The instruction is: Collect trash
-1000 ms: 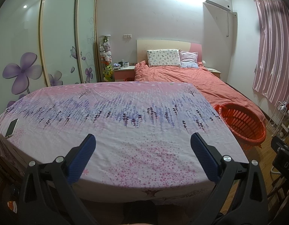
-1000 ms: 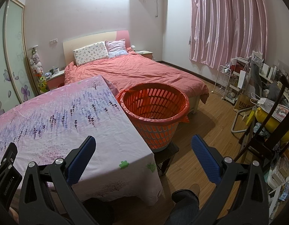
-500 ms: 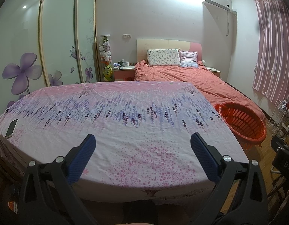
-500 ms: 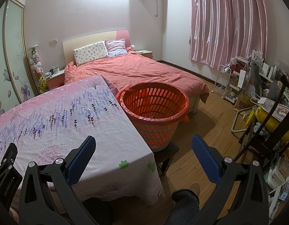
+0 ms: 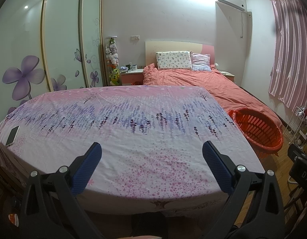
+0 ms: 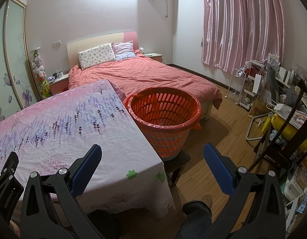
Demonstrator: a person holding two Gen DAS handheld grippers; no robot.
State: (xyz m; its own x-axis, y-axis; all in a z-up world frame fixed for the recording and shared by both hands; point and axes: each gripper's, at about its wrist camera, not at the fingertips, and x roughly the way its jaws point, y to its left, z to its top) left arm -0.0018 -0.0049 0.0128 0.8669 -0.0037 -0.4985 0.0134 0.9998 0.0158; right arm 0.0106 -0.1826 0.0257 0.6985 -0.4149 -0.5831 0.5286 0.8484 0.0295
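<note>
Room: bedroom with wood floor, a covered table [image 5: 153, 139] in front, a made bed [image 6: 149, 75] behind it, pink curtains [image 6: 241, 25] on the far wall.
Left gripper [image 5: 152, 155]: jaws wide apart, holding nothing, hanging above the near edge of the tablecloth without touching it.
Right gripper [image 6: 152, 156]: jaws wide apart too, nothing held, over the table's near right corner and the floor beside it.
Table: only a phone [image 5: 12, 133] lies at its left edge; no trash shows on the cloth.
Basket [image 6: 163, 119]: red, lined with a red bag, raised on a dark stool [image 6: 176, 166] just beside the table's right edge; its contents are hard to make out.
Progress: judging from this, either nothing is picked yet or the table is already done; no trash is in view to collect.
</note>
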